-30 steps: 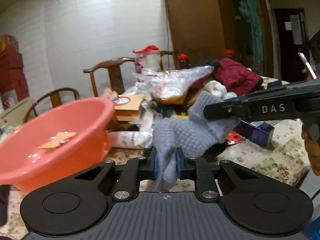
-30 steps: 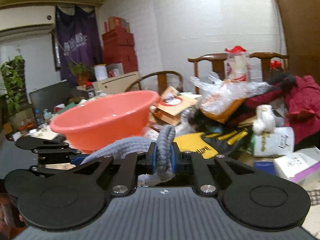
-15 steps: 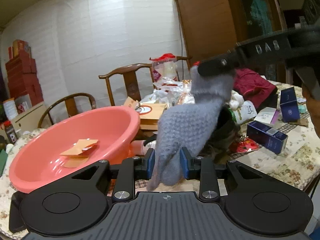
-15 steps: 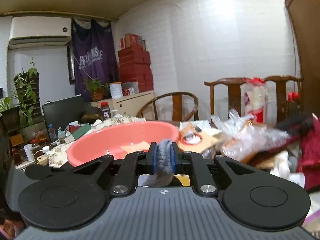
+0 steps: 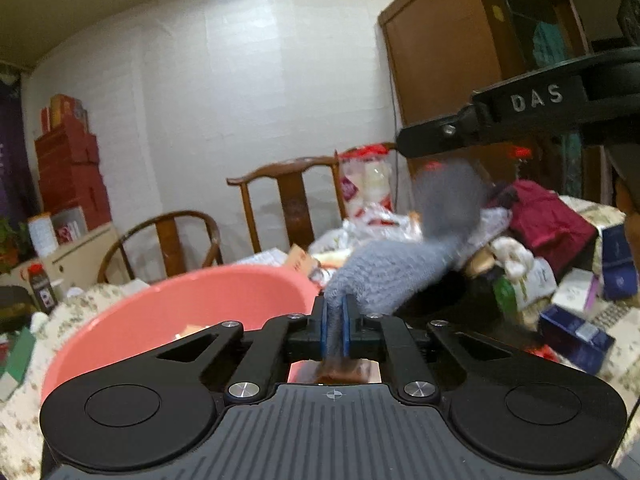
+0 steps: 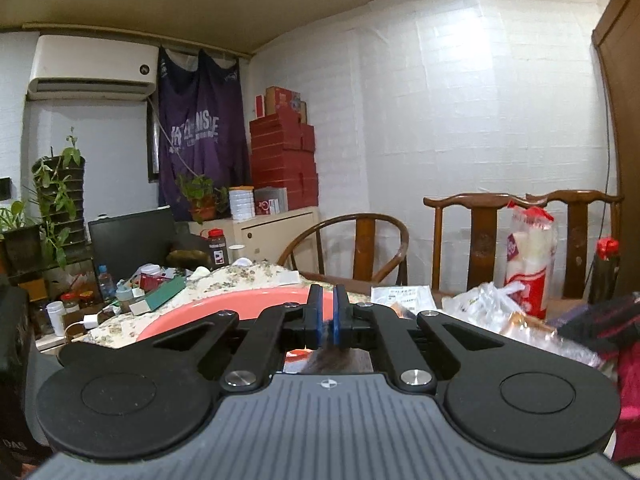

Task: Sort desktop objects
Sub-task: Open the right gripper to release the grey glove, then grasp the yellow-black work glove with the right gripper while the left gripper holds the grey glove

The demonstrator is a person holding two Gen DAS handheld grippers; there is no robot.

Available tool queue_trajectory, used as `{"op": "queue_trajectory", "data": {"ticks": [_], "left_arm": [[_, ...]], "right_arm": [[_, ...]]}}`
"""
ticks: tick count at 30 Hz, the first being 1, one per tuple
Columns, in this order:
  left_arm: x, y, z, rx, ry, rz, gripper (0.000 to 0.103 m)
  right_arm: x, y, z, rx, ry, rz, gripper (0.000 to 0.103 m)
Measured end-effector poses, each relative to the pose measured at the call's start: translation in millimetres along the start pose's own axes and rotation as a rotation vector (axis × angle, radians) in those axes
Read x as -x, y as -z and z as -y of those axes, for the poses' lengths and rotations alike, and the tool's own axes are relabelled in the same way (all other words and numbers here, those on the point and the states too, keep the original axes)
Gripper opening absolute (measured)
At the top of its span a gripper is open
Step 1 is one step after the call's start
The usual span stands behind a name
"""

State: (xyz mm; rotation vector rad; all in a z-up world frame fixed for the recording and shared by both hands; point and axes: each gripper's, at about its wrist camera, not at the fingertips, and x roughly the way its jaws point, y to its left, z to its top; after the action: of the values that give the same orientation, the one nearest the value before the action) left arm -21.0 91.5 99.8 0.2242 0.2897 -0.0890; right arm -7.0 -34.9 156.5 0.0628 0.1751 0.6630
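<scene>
A grey knitted glove [image 5: 392,272] hangs stretched between my two grippers above the table. My left gripper [image 5: 336,326] has its jaws closing tight on the glove's lower end, and the blue pads pinch the knit. The glove's upper end is blurred under the tip of my right gripper [image 5: 408,145], which reaches in from the upper right. In the right wrist view my right gripper [image 6: 327,316] is shut, with a thin strip of the grey glove [image 6: 326,340] caught low between its pads. The pink basin [image 5: 172,312] sits just beyond and to the left of the left gripper.
The basin's rim [image 6: 224,312] shows behind the right gripper. Plastic bags [image 6: 492,308], a red garment [image 5: 552,224], blue boxes [image 5: 576,336] and white packets crowd the table's right side. Wooden chairs [image 5: 288,200] stand behind the flowered tablecloth.
Both grippers have risen, carrying the glove up off the clutter. The left jaws opened a little, then shut on a thinner bit of the knit. The glove now stretches between them.
</scene>
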Motion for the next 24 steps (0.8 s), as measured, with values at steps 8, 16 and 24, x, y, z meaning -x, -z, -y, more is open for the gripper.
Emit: {"op": "queue_trajectory", "data": {"ticks": [8, 16, 24], "left_arm": [[-19, 8, -1, 0.014, -0.003, -0.027, 0.000], [-15, 48, -3, 0.062, 0.030, -0.083, 0.000], [-18, 59, 2, 0.075, 0.050, -0.107, 0.000]], "right_arm": [[4, 18, 17, -0.005, 0.023, -0.054, 0.038], [43, 116, 29, 0.004, 0.070, -0.195, 0.090], [52, 170, -12, 0.443, 0.222, -0.249, 0.091]]}}
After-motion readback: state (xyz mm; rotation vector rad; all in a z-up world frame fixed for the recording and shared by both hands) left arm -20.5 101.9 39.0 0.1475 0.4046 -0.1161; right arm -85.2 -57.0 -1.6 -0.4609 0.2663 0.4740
